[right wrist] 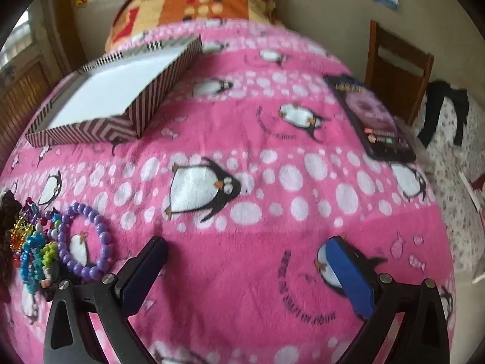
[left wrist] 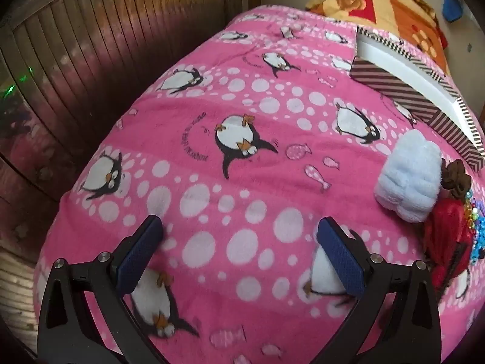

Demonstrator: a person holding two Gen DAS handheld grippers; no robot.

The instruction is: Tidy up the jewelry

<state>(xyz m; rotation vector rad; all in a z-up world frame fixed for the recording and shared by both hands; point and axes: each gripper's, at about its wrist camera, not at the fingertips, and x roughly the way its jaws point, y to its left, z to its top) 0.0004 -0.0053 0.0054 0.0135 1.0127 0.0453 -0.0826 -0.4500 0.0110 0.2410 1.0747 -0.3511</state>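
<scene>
A striped open box with a white inside point(right wrist: 115, 91) sits on the pink penguin blanket point(right wrist: 242, 139); it also shows at the far right in the left wrist view point(left wrist: 406, 82). A purple bead bracelet point(right wrist: 83, 239) lies left of my right gripper point(right wrist: 248, 245), beside a heap of coloured bead jewelry point(right wrist: 33, 245). In the left wrist view the heap point(left wrist: 469, 221) lies at the right edge with a red scrunchie point(left wrist: 445, 242), a brown scrunchie point(left wrist: 456, 179) and a pale blue fluffy one point(left wrist: 409, 179). My left gripper point(left wrist: 239, 227) is open and empty over the blanket. My right gripper is open and empty.
A dark phone or tablet with a lit screen point(right wrist: 372, 118) lies at the blanket's right edge. A wooden chair point(right wrist: 397, 69) stands beyond it. A folded orange patterned blanket point(right wrist: 194, 3) lies behind the box. A wooden cabinet point(left wrist: 91, 45) stands left of the bed.
</scene>
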